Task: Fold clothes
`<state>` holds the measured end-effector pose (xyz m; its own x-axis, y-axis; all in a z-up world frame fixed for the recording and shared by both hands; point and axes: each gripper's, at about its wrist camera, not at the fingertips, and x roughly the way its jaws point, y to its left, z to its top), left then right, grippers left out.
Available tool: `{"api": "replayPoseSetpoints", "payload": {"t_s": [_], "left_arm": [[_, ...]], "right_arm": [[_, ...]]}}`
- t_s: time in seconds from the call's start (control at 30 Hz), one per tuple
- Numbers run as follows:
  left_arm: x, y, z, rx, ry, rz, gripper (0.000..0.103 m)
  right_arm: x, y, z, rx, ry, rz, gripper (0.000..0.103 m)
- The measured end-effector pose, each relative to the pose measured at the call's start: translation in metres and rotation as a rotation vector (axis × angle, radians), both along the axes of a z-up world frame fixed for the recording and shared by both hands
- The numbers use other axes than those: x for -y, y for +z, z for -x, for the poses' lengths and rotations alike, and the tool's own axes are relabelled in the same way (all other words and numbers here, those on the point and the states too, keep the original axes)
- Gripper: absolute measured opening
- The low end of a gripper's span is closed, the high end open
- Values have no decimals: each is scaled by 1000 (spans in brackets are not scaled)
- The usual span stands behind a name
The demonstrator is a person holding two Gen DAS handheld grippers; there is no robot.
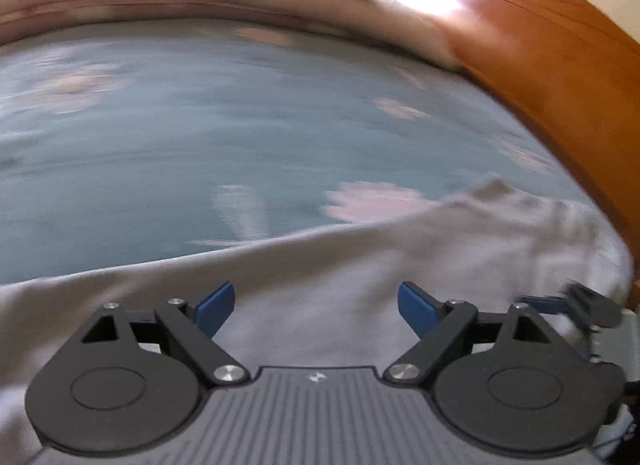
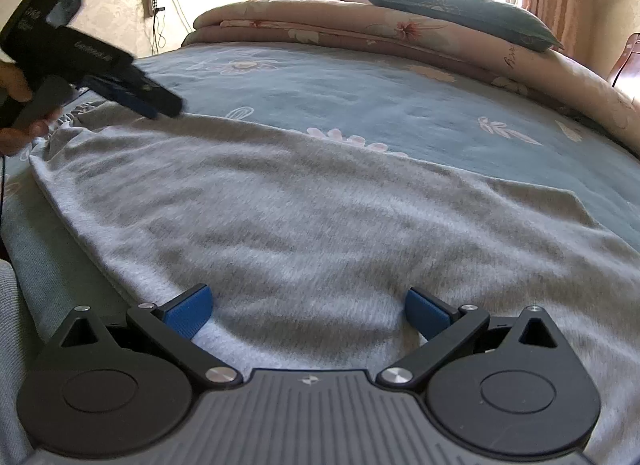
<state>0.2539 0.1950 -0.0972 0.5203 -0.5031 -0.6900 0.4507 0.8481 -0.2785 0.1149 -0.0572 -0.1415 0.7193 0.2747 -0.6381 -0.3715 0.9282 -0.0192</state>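
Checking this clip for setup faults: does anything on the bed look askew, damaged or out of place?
Nothing stands out. The grey garment lies spread fairly flat on the blue floral bedsheet, with only mild wrinkles. The folded quilt and pillow sit tidily at the far end. The left wrist view is motion-blurred.

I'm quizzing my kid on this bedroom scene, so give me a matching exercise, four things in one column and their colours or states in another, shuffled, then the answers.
Column one:
1. garment
2. bed sheet
3. pillow
4. right gripper

Column two:
A. teal, resting on top of the rolled pink quilt
B. grey, spread flat on the bed
C. jaws open, nothing between them
D. blue with pale flower prints

Right pairs: 1-B, 2-D, 3-A, 4-C
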Motion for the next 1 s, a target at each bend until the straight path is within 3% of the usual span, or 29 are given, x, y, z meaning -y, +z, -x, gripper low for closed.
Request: {"api": "replayPoseSetpoints", "payload": {"t_s": [0.1, 0.27, 0.37, 0.4, 0.43, 0.57, 0.77, 1.0], "left_arm": [[24, -14, -12, -14, -55, 21, 89], [13, -16, -14, 19, 22, 24, 88], [9, -8, -12, 53, 131, -131, 88], [8, -6, -11, 51, 158, -162, 88], [6, -3, -7, 47, 157, -143, 88], [27, 14, 15, 68, 84, -86, 90], [87, 10, 44, 25, -108, -71, 90], [140, -11, 78, 14, -195, -207, 90]], "right_arm": [[1, -1, 0, 3, 3, -2, 103], [3, -1, 0, 6, 15, -4, 103], [3, -3, 3, 20, 14, -11, 103], [3, -3, 3, 25, 13, -12, 103], [3, -2, 4, 24, 13, -9, 103], [6, 5, 4, 23, 5, 4, 103], [46, 35, 6, 150, -123, 58, 103], [105, 40, -26, 136, -224, 102, 103]]}}
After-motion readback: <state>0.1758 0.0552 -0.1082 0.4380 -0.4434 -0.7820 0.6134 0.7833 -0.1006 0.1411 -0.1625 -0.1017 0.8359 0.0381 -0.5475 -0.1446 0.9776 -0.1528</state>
